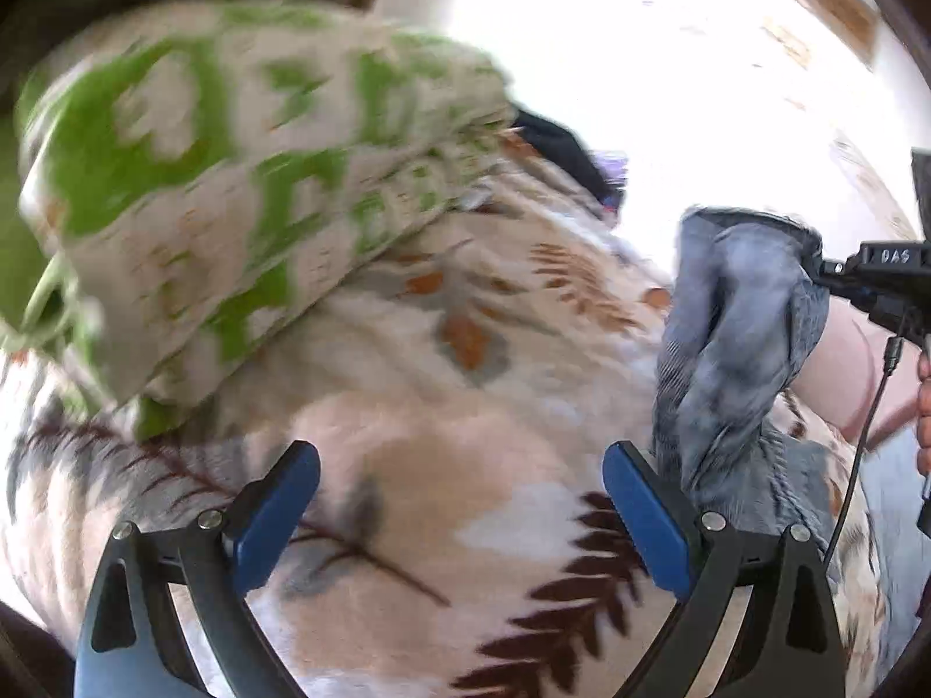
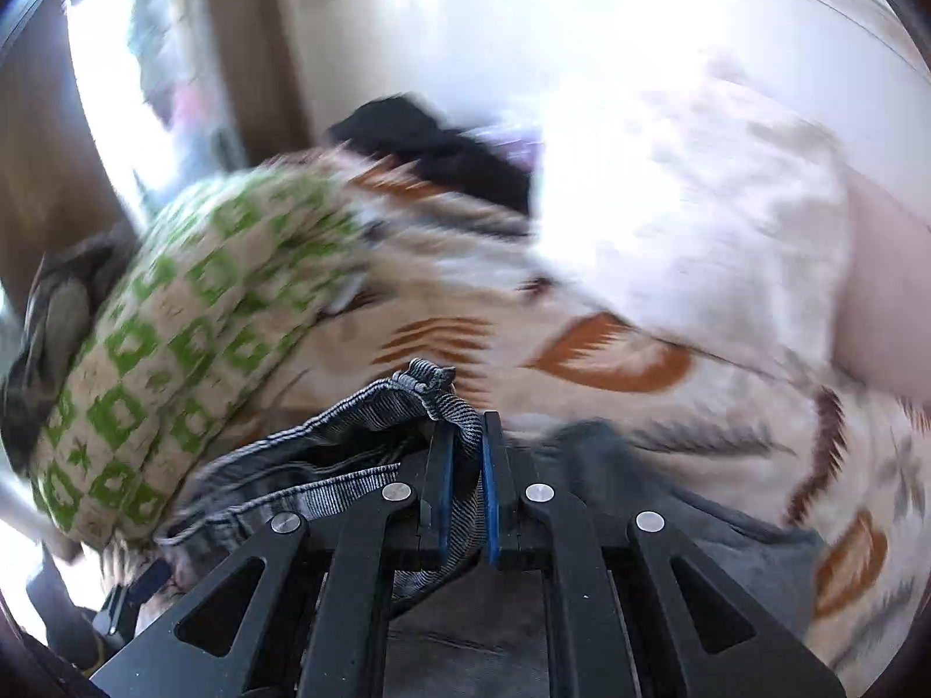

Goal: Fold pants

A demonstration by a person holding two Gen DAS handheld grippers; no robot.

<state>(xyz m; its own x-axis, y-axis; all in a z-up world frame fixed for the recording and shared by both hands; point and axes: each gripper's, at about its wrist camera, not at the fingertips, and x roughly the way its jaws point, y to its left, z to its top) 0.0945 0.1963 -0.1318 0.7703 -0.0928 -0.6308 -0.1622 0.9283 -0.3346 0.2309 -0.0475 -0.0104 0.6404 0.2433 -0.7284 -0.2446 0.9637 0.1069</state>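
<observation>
Up close, the right tool (image 2: 465, 468) is clamped on a bunched fold of grey denim pants (image 2: 349, 453), its two blue pads pressed together with the ribbed hem pinched between them and a tuft of cloth standing up just past the tips. From that grip the pants trail down and to the left in the right wrist view, one seamed edge curling under the tool's black frame. Seen from the left wrist camera, the same pants (image 1: 733, 337) hang as a twisted grey bundle from the right tool (image 1: 826, 267), lifted off the bedding, with their lower part resting on the blanket beside the left tool's right finger. A hand (image 1: 924, 407) shows at the far right edge, next to a thin black cable.

The left tool (image 1: 462, 515) stands with its blue-padded fingers wide apart and nothing between them, hovering over the blanket (image 1: 465, 407), a soft cream fleece printed with brown fern fronds and orange leaves. Just beyond the pants lies a pillow (image 2: 174, 349) in a cream cover with a green square pattern, resting on the blanket at the left in both views. Behind it sits a dark garment (image 2: 442, 157), black and crumpled, touching the blanket's far edge. Bright light washes out the wall beyond, and motion blur softens much of both pictures.
</observation>
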